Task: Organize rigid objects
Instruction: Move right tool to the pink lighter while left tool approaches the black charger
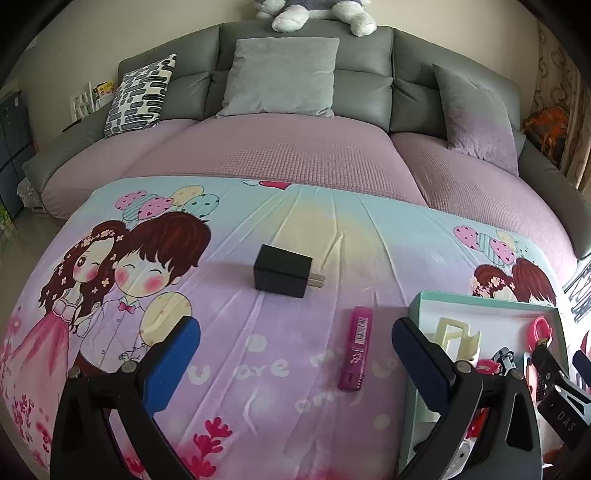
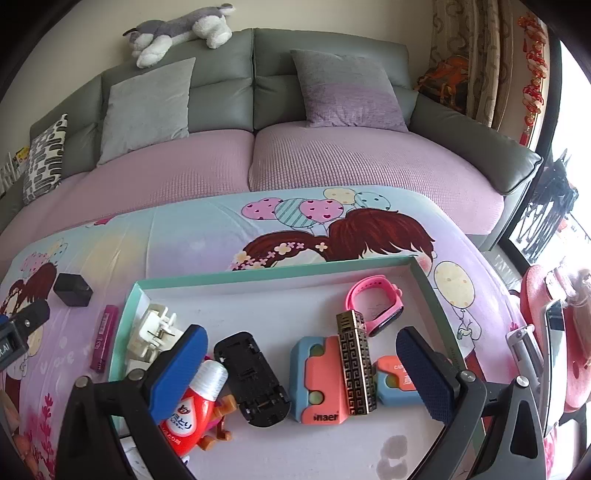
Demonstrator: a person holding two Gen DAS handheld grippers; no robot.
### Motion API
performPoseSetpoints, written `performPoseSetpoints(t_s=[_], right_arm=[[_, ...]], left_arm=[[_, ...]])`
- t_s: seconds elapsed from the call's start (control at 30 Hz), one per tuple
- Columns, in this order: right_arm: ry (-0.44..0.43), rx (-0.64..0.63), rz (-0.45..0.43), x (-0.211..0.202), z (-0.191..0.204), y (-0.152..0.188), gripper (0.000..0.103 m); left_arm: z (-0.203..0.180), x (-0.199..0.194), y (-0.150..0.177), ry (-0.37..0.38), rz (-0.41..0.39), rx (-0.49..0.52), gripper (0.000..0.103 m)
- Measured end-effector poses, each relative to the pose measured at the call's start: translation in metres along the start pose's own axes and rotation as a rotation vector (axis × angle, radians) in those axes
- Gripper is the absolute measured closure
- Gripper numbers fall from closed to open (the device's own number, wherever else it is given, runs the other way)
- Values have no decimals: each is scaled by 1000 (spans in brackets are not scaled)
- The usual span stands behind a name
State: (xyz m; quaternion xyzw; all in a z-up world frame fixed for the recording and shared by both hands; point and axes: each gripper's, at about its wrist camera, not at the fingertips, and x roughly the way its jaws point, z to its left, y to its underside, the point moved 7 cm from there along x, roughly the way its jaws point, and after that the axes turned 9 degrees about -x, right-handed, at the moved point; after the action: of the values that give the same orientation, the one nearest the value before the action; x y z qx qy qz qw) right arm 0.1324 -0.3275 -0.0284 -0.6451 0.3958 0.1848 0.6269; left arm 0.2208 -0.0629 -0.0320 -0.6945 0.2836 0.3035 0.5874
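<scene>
On the cartoon-printed cloth (image 1: 258, 332), a black plug cube (image 1: 282, 271) sat mid-frame; left gripper (image 1: 295, 354) and right gripper (image 2: 303, 373) fingers gaped wide, empty, the right over the teal-rimmed tray (image 2: 273, 275).

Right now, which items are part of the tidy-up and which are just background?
Job items: black charger and magenta lighter, both loose on the cloth; box tray holding pink watch, black holder, patterned lighter, red bottle.

Background: sofa, cushions, plush dog.
</scene>
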Motion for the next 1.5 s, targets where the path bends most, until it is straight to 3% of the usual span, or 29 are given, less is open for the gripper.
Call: performPoseSetpoints(t_s=[0.23,0.47,0.53,0.6,0.67,0.7,0.77,0.93,1.0,1.17,1.5], right_arm=[[-101,-49,-87,-16,41,-25,0],[-273,-181,-104,-16,132,-42,0],[-319,-213,-71,-8,159,-37,9],[-356,-236,-49,-1,179,-32,23],[-390,-253,-8,9,198,-25,25],[-389,-264,13,15,204,-22,30],[-371,-285,48,28,212,-15,43],[-312,-290,130,54,215,0,54],[-298,-293,146,60,215,4,64],[-327,-273,147,64,216,6,77],[-353,-248,127,63,211,-1,82]], left_arm=[[44,-1,-21,-79,-50,-39,0],[108,18,-33,-119,30,-140,0],[118,26,-33,-130,68,-134,0],[125,34,-33,-133,94,-130,0],[130,40,-35,-118,107,-133,0],[131,43,-36,-106,109,-138,0],[129,49,-39,-66,122,-146,0],[107,63,-43,39,150,-115,0],[95,68,-43,53,156,-74,0],[63,75,-42,107,171,-1,0],[19,101,-34,122,200,117,0]])
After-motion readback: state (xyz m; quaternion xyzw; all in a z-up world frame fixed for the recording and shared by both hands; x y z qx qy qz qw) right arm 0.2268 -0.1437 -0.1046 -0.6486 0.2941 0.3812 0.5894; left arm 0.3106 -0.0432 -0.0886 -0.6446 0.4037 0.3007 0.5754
